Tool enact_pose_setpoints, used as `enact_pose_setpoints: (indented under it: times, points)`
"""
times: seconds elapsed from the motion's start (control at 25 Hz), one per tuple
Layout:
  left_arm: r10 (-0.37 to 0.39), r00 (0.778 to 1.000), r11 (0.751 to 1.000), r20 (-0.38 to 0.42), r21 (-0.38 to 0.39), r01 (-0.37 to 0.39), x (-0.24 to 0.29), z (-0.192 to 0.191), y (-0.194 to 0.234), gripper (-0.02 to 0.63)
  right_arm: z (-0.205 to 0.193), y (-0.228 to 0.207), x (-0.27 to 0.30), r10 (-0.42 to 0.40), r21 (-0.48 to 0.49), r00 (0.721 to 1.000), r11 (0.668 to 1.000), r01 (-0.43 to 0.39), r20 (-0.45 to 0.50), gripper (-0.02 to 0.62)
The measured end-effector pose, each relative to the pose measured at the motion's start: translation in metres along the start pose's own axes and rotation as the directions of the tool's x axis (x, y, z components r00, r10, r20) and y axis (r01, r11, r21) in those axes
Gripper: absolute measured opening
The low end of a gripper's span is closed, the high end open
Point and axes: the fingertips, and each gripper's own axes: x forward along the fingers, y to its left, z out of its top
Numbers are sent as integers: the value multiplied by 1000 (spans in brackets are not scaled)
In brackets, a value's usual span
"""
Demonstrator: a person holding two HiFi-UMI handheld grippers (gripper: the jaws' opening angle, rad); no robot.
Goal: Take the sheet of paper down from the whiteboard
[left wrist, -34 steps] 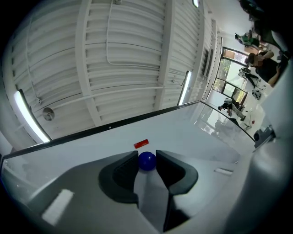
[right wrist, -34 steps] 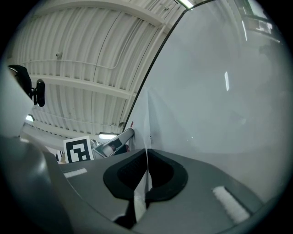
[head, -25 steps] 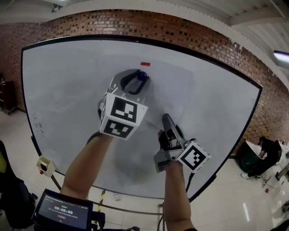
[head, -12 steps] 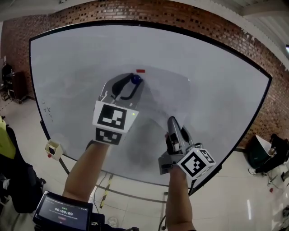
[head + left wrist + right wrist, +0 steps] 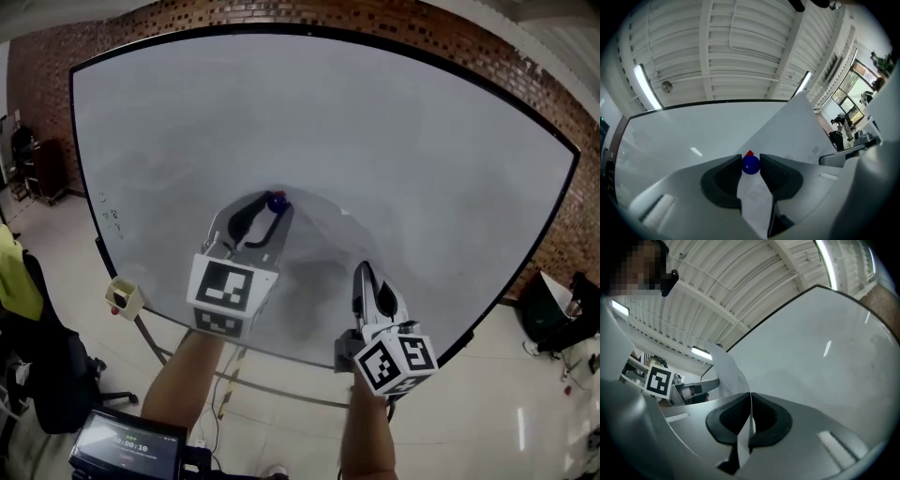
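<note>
Left gripper fingers clamp a blue magnet against the sheet of paper. Right gripper fingers pinch the sheet's edge. The sheet bows off the lower whiteboard, whose wide surface spreads above.

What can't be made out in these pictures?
Head view: outline of the sheet of paper, white against the whiteboard.
Head view: scribbles at the board's left edge, too small.
Left gripper view: red piece, mostly behind the blue magnet.
Left gripper view: the paper's print, too faint.

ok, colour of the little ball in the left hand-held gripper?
Blue. The ball shows best in the left gripper view.
</note>
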Motion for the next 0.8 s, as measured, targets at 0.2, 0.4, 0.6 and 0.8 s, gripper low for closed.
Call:
enact_pose_setpoints:
  times: [0.2,0.4,0.6,0.8]
  points:
    - [7,1000,995,6,-103,-7,-40,-27,3,123,-12,16,-30,-139,-134,990,981,138,5,14]
    - [-4,1000,985,-16,-171,1,-87,-47,22,123,-34,46,-51,-234,-163,972,959,230,-10,14]
    - [-22,998,966,-65,-258,5,-143,-76,41,123,-58,79,-81,-305,-222,951,932,285,-58,14]
    - [-94,992,951,-81,-302,65,-197,-99,31,123,-72,128,-120,-324,-257,942,922,291,-94,14]
